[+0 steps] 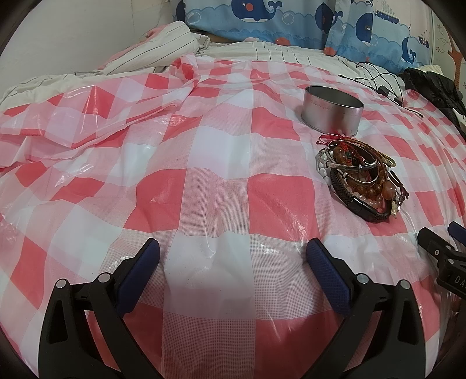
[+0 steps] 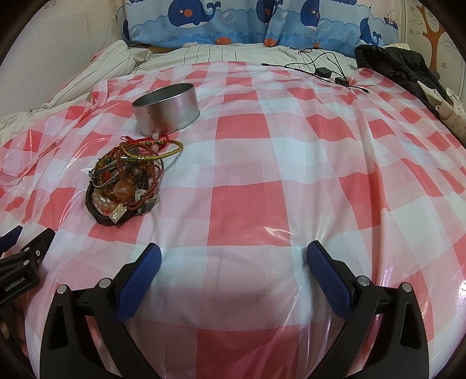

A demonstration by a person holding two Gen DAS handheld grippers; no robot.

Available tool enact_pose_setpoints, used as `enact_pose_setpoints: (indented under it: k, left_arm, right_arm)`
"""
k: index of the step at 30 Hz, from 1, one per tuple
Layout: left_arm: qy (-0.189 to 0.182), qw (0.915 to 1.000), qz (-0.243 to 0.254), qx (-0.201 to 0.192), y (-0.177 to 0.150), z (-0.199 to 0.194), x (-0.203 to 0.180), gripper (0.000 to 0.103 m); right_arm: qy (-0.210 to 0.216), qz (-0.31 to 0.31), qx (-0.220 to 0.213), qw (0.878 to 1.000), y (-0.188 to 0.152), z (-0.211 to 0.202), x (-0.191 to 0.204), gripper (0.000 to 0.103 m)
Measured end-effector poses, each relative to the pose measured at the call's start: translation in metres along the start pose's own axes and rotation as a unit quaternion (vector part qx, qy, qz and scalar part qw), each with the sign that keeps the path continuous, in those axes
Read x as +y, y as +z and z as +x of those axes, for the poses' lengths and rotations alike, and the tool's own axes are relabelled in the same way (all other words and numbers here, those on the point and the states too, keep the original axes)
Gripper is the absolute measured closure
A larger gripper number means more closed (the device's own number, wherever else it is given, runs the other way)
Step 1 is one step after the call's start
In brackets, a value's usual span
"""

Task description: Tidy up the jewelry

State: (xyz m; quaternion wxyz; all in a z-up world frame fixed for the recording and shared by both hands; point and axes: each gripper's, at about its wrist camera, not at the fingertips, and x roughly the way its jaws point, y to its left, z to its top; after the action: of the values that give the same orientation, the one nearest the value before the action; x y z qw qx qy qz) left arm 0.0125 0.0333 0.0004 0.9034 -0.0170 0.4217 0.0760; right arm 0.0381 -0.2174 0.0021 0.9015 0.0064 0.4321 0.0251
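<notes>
A tangled pile of bracelets (image 1: 361, 177), with beads, bangles, cords and a black braided band, lies on the red-and-white checked plastic sheet (image 1: 204, 163). It also shows in the right wrist view (image 2: 125, 180). A round open metal tin (image 1: 332, 109) stands just behind the pile, also in the right wrist view (image 2: 166, 109). My left gripper (image 1: 233, 253) is open and empty, near and left of the pile. My right gripper (image 2: 233, 258) is open and empty, near and right of the pile.
Whale-print pillows (image 2: 233, 20) and a striped duvet (image 1: 151, 55) lie at the back. Black cables with a small adapter (image 2: 323, 71) and a black jacket (image 2: 402, 67) lie at the back right. The other gripper shows at each view's edge (image 1: 442, 256).
</notes>
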Motion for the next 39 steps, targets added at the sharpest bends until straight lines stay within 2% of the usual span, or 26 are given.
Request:
enact_pose_setpoints:
  k: [24,35,39]
  left_arm:
    - [-0.003,1.0,0.002,-0.002,0.0009,-0.0018,0.0023,0.006]
    - [0.003,1.0,0.009,0.0,0.0031,-0.0004,0.0023,0.006]
    - [-0.025,0.9994,0.023,-0.011,0.0059,-0.0036,0.0008,0.006]
  right_arm:
    - [0.011,0.004,0.014,1.0,0.0047,0.0037,-0.0029,0.007]
    - [-0.003,-0.004,0.008,1.0,0.0044,0.0019,0.0005,0.007]
    - [-0.002,-0.004,0.009,1.0,0.0049,0.0019,0.0003,0.007]
